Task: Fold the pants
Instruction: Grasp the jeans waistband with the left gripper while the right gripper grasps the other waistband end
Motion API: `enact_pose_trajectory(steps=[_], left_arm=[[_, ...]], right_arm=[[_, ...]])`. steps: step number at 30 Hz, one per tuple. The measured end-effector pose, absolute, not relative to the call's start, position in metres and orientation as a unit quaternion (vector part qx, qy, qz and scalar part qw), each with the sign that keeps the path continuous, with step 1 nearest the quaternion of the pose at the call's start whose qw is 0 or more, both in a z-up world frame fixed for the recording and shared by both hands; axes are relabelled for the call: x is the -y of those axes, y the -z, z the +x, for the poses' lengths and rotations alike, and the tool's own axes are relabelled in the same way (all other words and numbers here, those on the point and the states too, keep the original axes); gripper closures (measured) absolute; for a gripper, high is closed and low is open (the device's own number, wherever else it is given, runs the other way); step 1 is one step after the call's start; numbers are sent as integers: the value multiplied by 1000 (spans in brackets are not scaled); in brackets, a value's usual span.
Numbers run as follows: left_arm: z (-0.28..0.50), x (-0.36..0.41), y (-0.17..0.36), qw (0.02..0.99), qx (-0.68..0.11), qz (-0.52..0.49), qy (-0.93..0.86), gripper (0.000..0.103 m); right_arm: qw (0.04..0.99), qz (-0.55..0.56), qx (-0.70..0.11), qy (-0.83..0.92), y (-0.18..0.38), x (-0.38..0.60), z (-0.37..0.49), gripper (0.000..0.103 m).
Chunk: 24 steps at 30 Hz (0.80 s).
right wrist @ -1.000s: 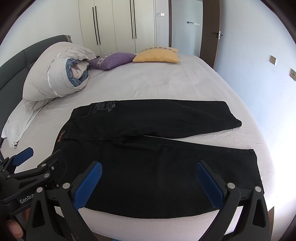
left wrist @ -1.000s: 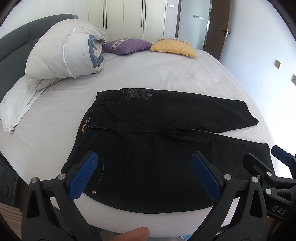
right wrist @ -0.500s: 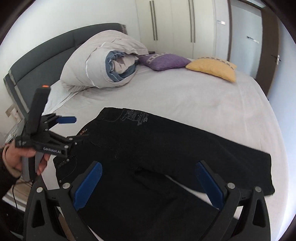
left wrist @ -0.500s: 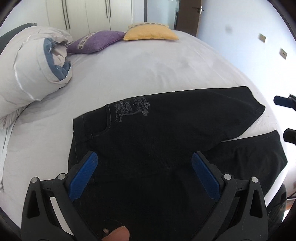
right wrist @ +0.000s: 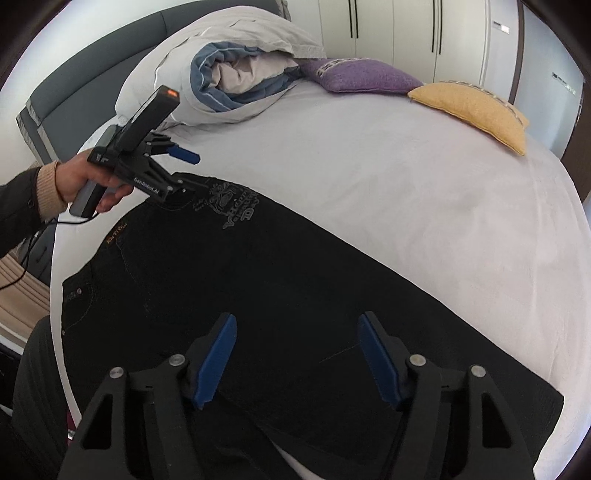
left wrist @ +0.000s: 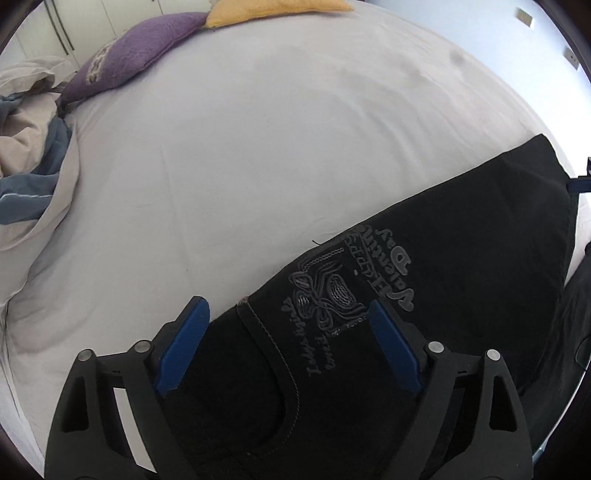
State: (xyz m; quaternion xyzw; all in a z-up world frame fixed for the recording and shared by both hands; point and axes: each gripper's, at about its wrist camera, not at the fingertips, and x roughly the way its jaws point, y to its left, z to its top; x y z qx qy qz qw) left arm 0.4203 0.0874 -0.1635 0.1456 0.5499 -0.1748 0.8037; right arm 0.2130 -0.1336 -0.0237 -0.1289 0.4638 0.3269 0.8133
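Note:
Black pants point(right wrist: 258, 280) lie flat across the white bed point(right wrist: 406, 192), waist toward the headboard, with an embroidered logo point(left wrist: 343, 284) near the far waist corner. My left gripper point(left wrist: 284, 314) points steeply down over that corner. The waistband edge lies between its blue pads, which are closing without pressing on the cloth. In the right wrist view the left gripper point(right wrist: 190, 171) is held by a hand point(right wrist: 85, 181) at the waistband. My right gripper point(right wrist: 295, 325) hovers over a pant leg, jaws closing, with the cloth below its pads.
A rolled grey and blue duvet point(right wrist: 240, 74) lies by the dark headboard point(right wrist: 92, 88). A purple cushion point(right wrist: 362, 75) and a yellow cushion point(right wrist: 472, 107) sit at the bed's far side. White wardrobes point(right wrist: 406, 29) stand behind. A cable trails off the bed's left edge.
Both grippers dropped closer to the pants. The left one travelled to the logo corner of the waist, the right one swung over the leg. Both pairs of jaws stand narrower than before.

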Motion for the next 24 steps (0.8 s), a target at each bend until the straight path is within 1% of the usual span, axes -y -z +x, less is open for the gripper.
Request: enact_pose_trajectory(steps=[3,6,9,10,12,14,16,17,18,24], left_arm=[[437,-85,183,786,-563,160,200,23],[455,-87,199,775,-576,154,210,23],[468,-90,207,773,-580,127,224,24],[473,-90,212,769,-586,121,226,25],[477,-88,219,762,-591,130,229,26],[482,-84,220,756,-593,142,237,36],[481,-77,219,754,-590,147,250,64],[478,-73,218,755,-585,158,251,73],[477,-69,218,758,-580,173,244,92],[468,-65,202,796,-527,184,235,95]], right_arm=[[806,-125,-470,-337,32,132,230,32],[803,-128,-469,-344,36,128,244,32],[798,-135,-468,-356,38,123,252,33],[795,-138,-468,-360,38,121,254,34],[789,-148,-472,-365,42,117,261,39],[782,-154,-478,-368,45,111,267,40],[779,-161,-480,-370,48,107,272,40],[777,-165,-481,-371,49,104,274,40],[776,-170,-481,-370,51,101,277,40],[769,-197,-485,-367,59,82,295,45]])
